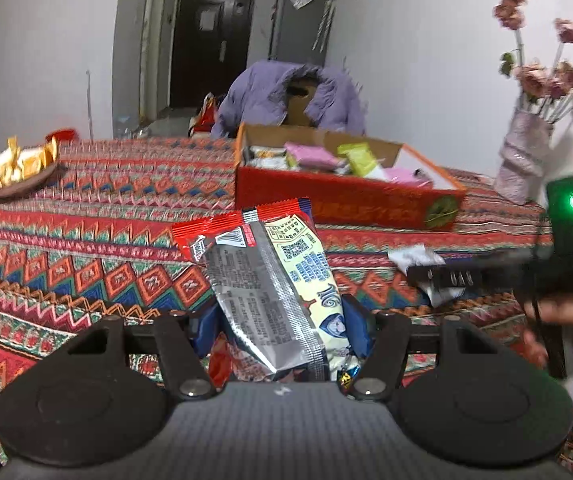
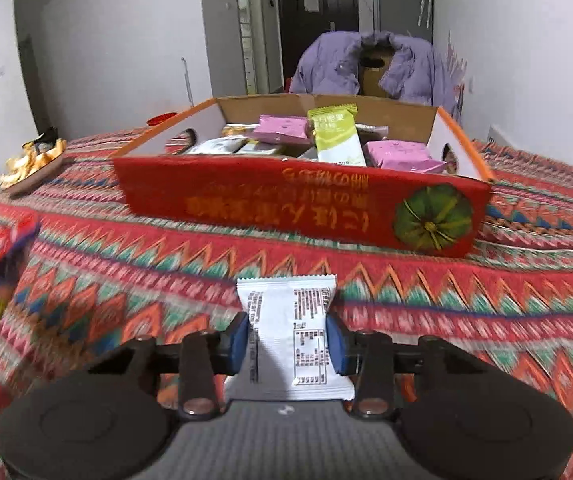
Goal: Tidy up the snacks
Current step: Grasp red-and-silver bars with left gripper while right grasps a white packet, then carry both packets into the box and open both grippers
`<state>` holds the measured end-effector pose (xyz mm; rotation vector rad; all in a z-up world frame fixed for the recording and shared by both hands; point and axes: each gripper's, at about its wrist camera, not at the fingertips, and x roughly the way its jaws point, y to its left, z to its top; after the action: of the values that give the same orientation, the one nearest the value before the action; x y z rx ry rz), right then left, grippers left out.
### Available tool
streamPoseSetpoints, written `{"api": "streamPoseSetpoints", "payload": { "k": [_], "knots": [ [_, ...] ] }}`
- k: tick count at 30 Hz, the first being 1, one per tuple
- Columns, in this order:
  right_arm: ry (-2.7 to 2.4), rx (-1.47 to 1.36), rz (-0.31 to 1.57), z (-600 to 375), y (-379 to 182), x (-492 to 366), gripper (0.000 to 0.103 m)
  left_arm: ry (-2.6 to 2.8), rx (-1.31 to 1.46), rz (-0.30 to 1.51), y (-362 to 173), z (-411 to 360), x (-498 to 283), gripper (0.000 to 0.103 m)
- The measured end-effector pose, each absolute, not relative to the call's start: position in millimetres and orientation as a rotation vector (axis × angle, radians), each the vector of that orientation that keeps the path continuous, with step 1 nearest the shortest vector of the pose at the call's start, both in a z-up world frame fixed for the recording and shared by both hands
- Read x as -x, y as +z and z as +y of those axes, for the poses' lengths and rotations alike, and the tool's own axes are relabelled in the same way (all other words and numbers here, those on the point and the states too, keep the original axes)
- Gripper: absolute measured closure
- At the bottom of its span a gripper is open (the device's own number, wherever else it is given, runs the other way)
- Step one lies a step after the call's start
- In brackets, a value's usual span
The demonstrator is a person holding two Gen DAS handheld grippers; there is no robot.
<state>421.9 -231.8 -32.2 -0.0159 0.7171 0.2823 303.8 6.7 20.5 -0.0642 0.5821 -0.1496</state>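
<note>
Left tool (image 1: 282,320) clamped on a long silver-and-red packet (image 1: 270,280), right tool (image 2: 288,342) pinching a small white packet (image 2: 290,332), both above the patterned counter (image 2: 406,300), red box (image 2: 306,208) of snacks (image 2: 336,138) beyond

The left wrist view looks forward along its own blue-padded fingers (image 1: 352,320), low over the counter covered by a red zigzag-patterned cloth (image 1: 86,248) and tilted downward. The open red cardboard box of snack packets (image 1: 346,196) sits at about 1 o'clock, at middle distance. The other hand-held device (image 1: 566,236) crosses the frame at 3 o'clock.

The right wrist view likewise looks along its fingers (image 2: 336,344), low and tilted down, but stands nearer the same box (image 2: 306,204), which fills 12 o'clock.

Both views share the box, the cloth (image 2: 486,300), the dish of orange peel (image 1: 14,168) (image 2: 34,164) near 10 o'clock, the purple jacket draped on a chair (image 1: 286,96) (image 2: 370,64) and the dark door (image 1: 210,40) (image 2: 318,12) behind.
</note>
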Motion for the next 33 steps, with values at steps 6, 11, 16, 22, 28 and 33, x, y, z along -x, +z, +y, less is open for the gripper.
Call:
{"api": "streamPoseSetpoints", "payload": {
  "k": [6,11,16,22,28,33],
  "knots": [
    [0.337,0.013,0.664,-246.9,-3.1,-307.8,0.064,-0.171,0.049,0.574,29.3,-16.9,-257.5,0.04],
    [0.328,-0.01,0.616,-274.7,15.9,-243.9,0.063,-0.2,0.015,0.556,32.5,-41.6,-226.2,0.04],
    [0.293,-0.007,0.556,-295.3,30.1,-220.2,0.063,-0.196,-0.008,0.523,41.8,-54.6,-206.0,0.04],
    [0.319,-0.05,0.516,-308.3,34.7,-206.5,0.063,-0.174,-0.027,0.494,50.6,-61.0,-190.5,0.04],
    [0.331,-0.053,0.503,-308.6,37.2,-201.9,0.063,-0.173,-0.031,0.486,52.8,-63.3,-186.2,0.04],
    [0.325,-0.064,0.511,-308.5,33.8,-210.9,0.063,-0.172,-0.033,0.497,50.6,-60.5,-195.2,0.04]
  ]
}}
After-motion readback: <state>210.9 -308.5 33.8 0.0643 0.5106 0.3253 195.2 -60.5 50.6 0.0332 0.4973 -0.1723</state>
